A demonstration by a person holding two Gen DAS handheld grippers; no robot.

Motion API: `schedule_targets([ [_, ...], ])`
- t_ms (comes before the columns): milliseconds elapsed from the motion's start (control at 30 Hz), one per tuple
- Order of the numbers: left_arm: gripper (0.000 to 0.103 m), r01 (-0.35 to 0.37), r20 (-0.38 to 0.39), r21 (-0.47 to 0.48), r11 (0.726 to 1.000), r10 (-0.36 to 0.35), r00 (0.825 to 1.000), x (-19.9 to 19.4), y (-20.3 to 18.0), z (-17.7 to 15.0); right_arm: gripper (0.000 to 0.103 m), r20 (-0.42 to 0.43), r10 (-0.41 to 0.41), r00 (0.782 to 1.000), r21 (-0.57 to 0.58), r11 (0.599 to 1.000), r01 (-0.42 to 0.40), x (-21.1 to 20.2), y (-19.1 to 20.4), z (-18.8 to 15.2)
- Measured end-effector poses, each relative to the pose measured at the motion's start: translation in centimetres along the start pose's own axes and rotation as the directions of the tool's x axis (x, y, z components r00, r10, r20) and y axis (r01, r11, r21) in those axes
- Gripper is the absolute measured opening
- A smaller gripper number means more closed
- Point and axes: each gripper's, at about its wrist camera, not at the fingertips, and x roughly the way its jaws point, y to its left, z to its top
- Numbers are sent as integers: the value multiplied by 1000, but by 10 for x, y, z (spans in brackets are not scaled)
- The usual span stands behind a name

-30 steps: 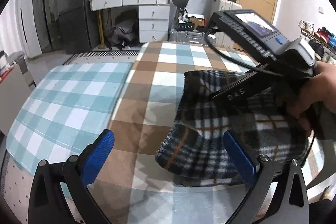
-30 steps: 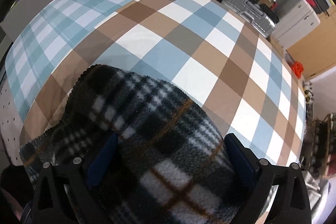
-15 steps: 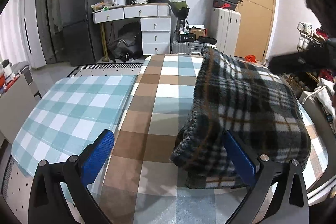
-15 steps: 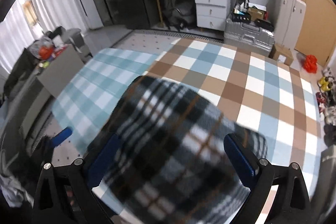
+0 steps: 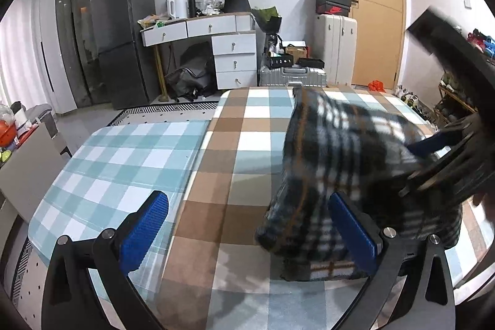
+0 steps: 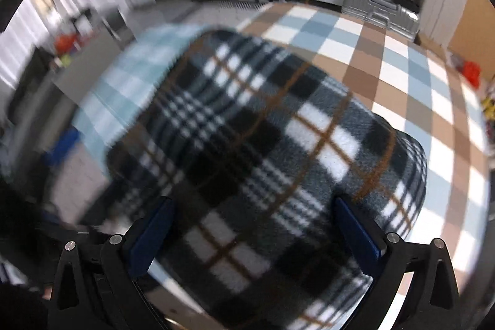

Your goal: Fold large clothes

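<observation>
A dark plaid fleece garment (image 5: 334, 150) is bunched on the right half of the checked table (image 5: 247, 141), its upper part lifted and motion-blurred. My left gripper (image 5: 247, 200) hovers open over the table's near edge, its right pad just in front of the garment's lower left corner, nothing between the fingers. My right gripper (image 5: 442, 144) comes in from the right, blurred, against the raised fabric. In the right wrist view the right gripper (image 6: 253, 203) has its fingers wide apart, with the plaid garment (image 6: 263, 129) filling the space between them; whether it rests on the fingers is hidden.
A teal-checked cloth (image 5: 123, 160) covers the table's left part. Beyond the far edge stand a white desk with drawers (image 5: 222, 51), a dark fridge (image 5: 123, 36), silver and white suitcases (image 5: 334, 48) and a wooden door (image 5: 371, 5). A shoe rack (image 5: 458, 95) lines the right.
The right gripper swung up and around with the plaid garment, which rose from lying low on the table into a lifted hump. The left gripper stayed open in place.
</observation>
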Motion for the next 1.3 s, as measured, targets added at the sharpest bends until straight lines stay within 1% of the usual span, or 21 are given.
schedule_targets([
  [167, 102, -9, -13, -9, 1000, 9, 1000, 2, 4, 1, 103, -21, -65, 998, -30, 998, 64, 20, 8, -5],
  [267, 102, -16, -32, -18, 1000, 16, 999, 6, 7, 1, 103, 6, -100, 995, -38, 994, 100, 25, 14, -11],
  [300, 102, -19, -37, -20, 1000, 18, 999, 8, 7, 1, 103, 12, -98, 995, -38, 994, 98, 25, 15, -11],
  [367, 102, -23, -42, -31, 999, 22, 999, 8, 10, 1, 103, 34, -75, 997, -30, 997, 76, 22, 11, -13],
  [433, 102, -16, -47, -49, 999, 14, 999, 9, 13, 0, 103, 56, -28, 998, -21, 999, 29, 14, 6, -12],
  [500, 102, -3, -52, -73, 997, -1, 999, 9, 17, 0, 103, 82, 59, 995, 14, 998, -61, -4, -8, -8],
  [567, 102, 11, -54, -92, 996, -16, 998, 10, 20, 0, 103, 110, 179, 978, 110, 975, -191, -28, -26, -7],
  [600, 102, 12, -54, -99, 995, -18, 998, 10, 20, 1, 103, 141, 240, 960, 155, 953, -261, -41, -37, -10],
  [667, 102, 35, -57, -121, 992, -42, 998, 10, 21, 5, 103, 202, 318, 926, 198, 913, -356, -63, -55, -21],
  [767, 102, 91, -65, -132, 987, -100, 993, 5, 19, 11, 103, 202, 348, 916, 203, 900, -386, -71, -66, -41],
  [833, 102, 102, -59, -109, 989, -109, 992, -2, 13, 17, 103, 197, 398, 896, 215, 874, -435, -67, -70, -53],
  [900, 102, 118, -38, -78, 990, -121, 992, -13, 6, 24, 103, 194, 497, 845, 238, 812, -533, -58, -76, -67],
  [933, 102, 134, -35, -66, 989, -136, 990, -17, 3, 27, 103, 196, 521, 831, 240, 796, -555, -54, -77, -69],
  [1000, 102, 184, -51, -33, 982, -185, 981, -22, -5, 35, 103, 216, 536, 816, 250, 778, -577, -47, -80, -74],
  [1067, 102, 255, -68, -15, 967, -255, 964, -23, -11, 43, 103, 231, 572, 787, 288, 732, -617, -37, -87, -74],
  [1133, 102, 316, -108, 7, 949, -313, 943, -18, -20, 51, 103, 232, 591, 773, 334, 697, -634, -27, -94, -75],
  [1167, 102, 340, -123, 14, 940, -336, 934, -14, -23, 52, 103, 232, 595, 769, 345, 689, -637, -24, -95, -76],
  [1200, 102, 369, -152, 15, 929, -363, 919, -6, -25, 52, 103, 230, 595, 770, 351, 687, -636, -21, -96, -76],
  [1233, 102, 385, -198, 10, 923, -376, 905, 6, -27, 49, 103, 229, 591, 773, 351, 691, -632, -20, -96, -77],
  [1267, 102, 382, -220, 0, 924, -373, 901, 11, -27, 46, 103, 232, 586, 776, 348, 695, -629, -19, -96, -78],
  [1300, 102, 386, -246, -25, 922, -380, 892, 23, -26, 40, 102, 234, 583, 778, 346, 698, -627, -20, -96, -80],
])
